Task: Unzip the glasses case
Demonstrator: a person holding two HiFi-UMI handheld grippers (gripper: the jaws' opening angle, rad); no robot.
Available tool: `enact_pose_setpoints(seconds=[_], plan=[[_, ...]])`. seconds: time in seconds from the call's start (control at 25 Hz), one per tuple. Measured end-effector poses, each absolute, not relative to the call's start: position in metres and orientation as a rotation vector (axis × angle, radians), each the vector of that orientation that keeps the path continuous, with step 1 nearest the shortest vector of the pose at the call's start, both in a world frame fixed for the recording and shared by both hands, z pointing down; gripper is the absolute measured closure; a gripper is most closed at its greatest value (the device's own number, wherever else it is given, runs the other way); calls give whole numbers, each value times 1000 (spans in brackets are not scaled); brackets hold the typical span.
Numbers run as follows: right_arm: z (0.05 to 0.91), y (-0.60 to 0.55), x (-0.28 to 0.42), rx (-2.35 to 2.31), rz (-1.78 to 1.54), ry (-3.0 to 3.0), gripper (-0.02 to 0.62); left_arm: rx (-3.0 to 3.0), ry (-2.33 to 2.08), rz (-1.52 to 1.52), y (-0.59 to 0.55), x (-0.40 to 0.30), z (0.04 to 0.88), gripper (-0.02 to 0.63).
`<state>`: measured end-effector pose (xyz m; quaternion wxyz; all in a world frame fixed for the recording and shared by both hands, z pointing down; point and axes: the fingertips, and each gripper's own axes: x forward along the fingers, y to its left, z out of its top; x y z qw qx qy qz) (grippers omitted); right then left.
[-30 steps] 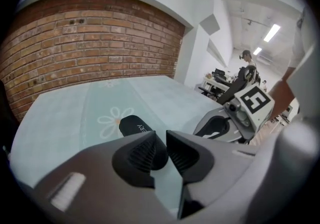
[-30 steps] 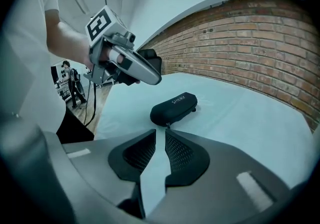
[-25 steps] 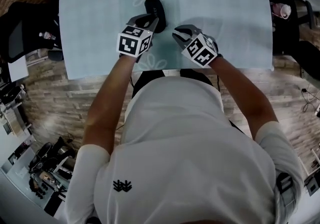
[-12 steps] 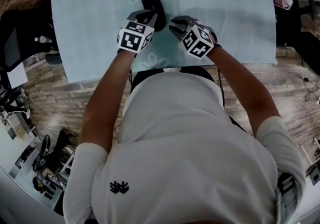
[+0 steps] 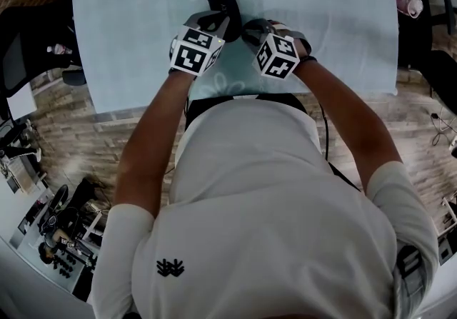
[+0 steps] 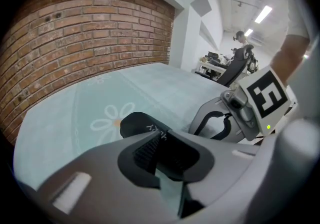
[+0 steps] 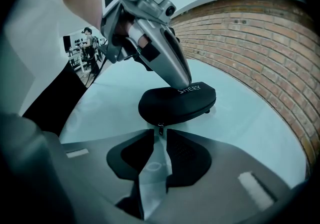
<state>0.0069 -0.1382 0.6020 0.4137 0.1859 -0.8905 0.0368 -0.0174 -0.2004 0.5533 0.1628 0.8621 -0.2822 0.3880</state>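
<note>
A black glasses case (image 5: pixel 221 1) lies on the pale blue daisy tablecloth (image 5: pixel 328 3). My left gripper (image 5: pixel 217 22) is shut, and its tips press down on the top of the case (image 6: pixel 134 124) by the white lettering. In the right gripper view the left gripper (image 7: pixel 182 80) rests on the case's (image 7: pixel 175 103) lid. My right gripper (image 5: pixel 251 28) sits at the near end of the case. Its jaws stand close together with the small zipper pull (image 7: pixel 160 129) between the tips. The right gripper (image 6: pixel 220 124) also shows in the left gripper view, beside the case.
The table's near edge (image 5: pixel 235 100) runs just under my forearms. Black office chairs stand at the left (image 5: pixel 28 53) and at the right (image 5: pixel 428 39) of the table. A brick wall (image 6: pixel 90 27) rises behind the table's far side.
My right gripper has moved left and forward to the near end of the case. My left gripper has stayed on the case.
</note>
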Motion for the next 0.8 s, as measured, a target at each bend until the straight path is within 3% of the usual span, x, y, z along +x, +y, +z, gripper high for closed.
enact_pose_setpoints(seconds=[0.8], plan=[[598,-139,5,489,114,-2253,591,2463,-808,1072,-201,-19,553,520]])
